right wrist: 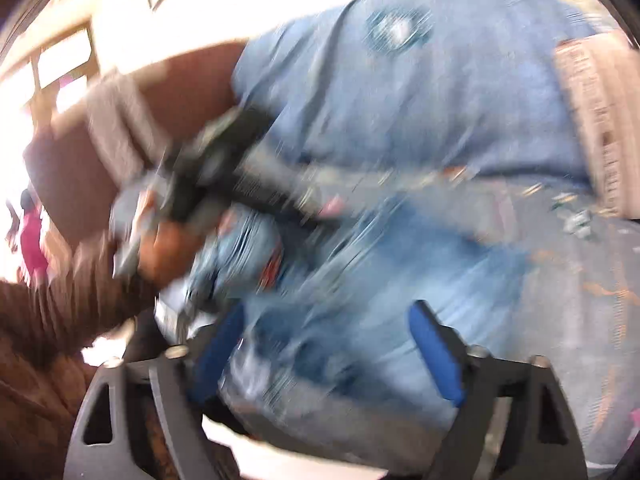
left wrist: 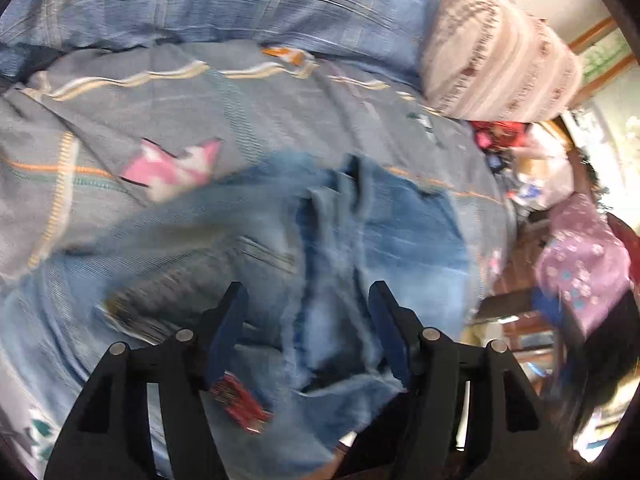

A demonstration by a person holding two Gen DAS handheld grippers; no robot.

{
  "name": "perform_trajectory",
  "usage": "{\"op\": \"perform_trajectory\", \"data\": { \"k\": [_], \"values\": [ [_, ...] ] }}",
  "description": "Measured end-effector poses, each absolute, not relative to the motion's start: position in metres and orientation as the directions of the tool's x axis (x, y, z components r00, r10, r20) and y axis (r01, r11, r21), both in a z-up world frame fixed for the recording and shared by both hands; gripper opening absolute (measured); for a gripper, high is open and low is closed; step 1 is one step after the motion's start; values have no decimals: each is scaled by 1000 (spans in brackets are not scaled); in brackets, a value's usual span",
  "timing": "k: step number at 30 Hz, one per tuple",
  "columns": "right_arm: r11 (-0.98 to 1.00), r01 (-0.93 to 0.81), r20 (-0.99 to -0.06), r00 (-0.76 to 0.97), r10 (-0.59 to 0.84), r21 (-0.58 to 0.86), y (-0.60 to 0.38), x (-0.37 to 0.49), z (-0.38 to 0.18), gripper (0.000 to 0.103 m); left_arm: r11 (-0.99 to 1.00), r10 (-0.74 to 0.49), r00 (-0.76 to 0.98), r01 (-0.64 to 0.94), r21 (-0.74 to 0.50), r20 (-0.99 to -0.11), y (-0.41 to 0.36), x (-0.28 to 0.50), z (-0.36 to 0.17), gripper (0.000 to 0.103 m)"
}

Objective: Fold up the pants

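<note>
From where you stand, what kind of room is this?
Most likely a bedroom in a home. The jeans lie on a bed covered with a patterned blue bedspread, a striped pillow sits at its far corner, and clutter is piled beside the bed.

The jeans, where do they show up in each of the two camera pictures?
Left wrist view: the jeans fill the lower middle, spread on the patterned bedspread, running down between the open left tool.
Right wrist view: the jeans cover the centre and bottom, blurred, between the open right tool.
Shared landmark: the striped pillow, upper right of the left view, at the right edge of the right view.
</note>
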State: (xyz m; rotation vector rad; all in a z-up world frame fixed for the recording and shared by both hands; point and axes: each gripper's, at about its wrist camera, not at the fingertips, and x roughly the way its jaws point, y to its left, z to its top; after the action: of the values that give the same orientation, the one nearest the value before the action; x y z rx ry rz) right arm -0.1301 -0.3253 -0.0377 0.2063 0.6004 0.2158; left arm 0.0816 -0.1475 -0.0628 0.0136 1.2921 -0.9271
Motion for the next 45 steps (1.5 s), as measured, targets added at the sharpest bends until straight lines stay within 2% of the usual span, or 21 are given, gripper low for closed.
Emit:
{"op": "perform_trajectory", "data": {
  "k": [3,7,9,11,12,17,21,23,24,26,27,28,29,31,33,36,37,38,39,42,45],
  "values": [
    [966,-22,-530,832,161,259,-374,-105,-28,89,634,-581,-60,592,-498,-812,-159,65,-66,69],
    [953,-30,-601,770,214,302,-398,-36,-47,86,698,-462,-47,596,-396,-885,-182,44,-90,72],
    [944,-44,-649,716,258,327,-395,0,-69,78,733,-419,2,591,-337,-908,-185,39,-96,57],
    [942,-63,-712,638,293,331,-386,27,-91,21,744,-425,7,572,-345,-905,-182,37,-95,20],
    [937,-85,-744,586,322,339,-379,39,-100,4,746,-443,-21,545,-382,-896,-178,36,-94,20],
    [908,-260,-695,585,419,328,-338,33,-80,3,765,-455,-22,502,-404,-890,-152,11,-95,20],
    [947,-248,-844,445,301,207,-310,47,-130,6,776,-456,-62,461,-430,-888,-146,13,-113,20],
    [946,-235,-820,480,312,223,-313,41,-127,7,737,-487,-56,509,-444,-872,-143,9,-95,21],
    [942,-224,-799,503,330,249,-318,34,-118,12,712,-502,-48,545,-444,-864,-140,5,-84,21],
    [920,-212,-719,574,391,331,-339,11,-92,34,656,-543,-22,614,-440,-840,-132,-4,-60,25],
    [911,-196,-668,627,401,362,-355,-5,-77,56,644,-557,3,633,-429,-831,-128,-5,-49,27],
    [911,-159,-622,685,379,380,-373,-22,-66,75,640,-573,33,642,-422,-819,-126,-4,-39,34],
    [915,-120,-598,723,347,385,-387,-34,-60,79,645,-586,71,644,-411,-807,-125,0,-31,49],
    [936,-2,-605,763,230,353,-416,-53,-60,79,687,-570,151,626,-368,-808,-129,11,-28,60],
    [934,91,-650,741,168,345,-433,-57,-79,79,726,-523,169,602,-332,-835,-147,28,-41,60],
    [898,134,-689,691,219,420,-438,-52,-116,75,777,-439,128,551,-304,-889,-165,42,-76,59],
    [895,140,-696,683,223,424,-433,-46,-127,65,792,-405,105,536,-291,-908,-168,44,-88,55],
    [893,135,-698,677,234,430,-430,-44,-136,47,796,-390,83,532,-291,-917,-171,42,-95,46],
    [888,105,-698,662,273,447,-426,-39,-140,15,798,-385,80,529,-288,-919,-174,40,-95,46],
    [928,66,-663,719,210,366,-419,-48,-117,13,801,-409,143,529,-280,-901,-178,37,-88,46],
    [938,143,-683,721,120,316,-435,-49,-122,13,813,-366,161,535,-231,-916,-194,38,-104,56]
  ]
}}
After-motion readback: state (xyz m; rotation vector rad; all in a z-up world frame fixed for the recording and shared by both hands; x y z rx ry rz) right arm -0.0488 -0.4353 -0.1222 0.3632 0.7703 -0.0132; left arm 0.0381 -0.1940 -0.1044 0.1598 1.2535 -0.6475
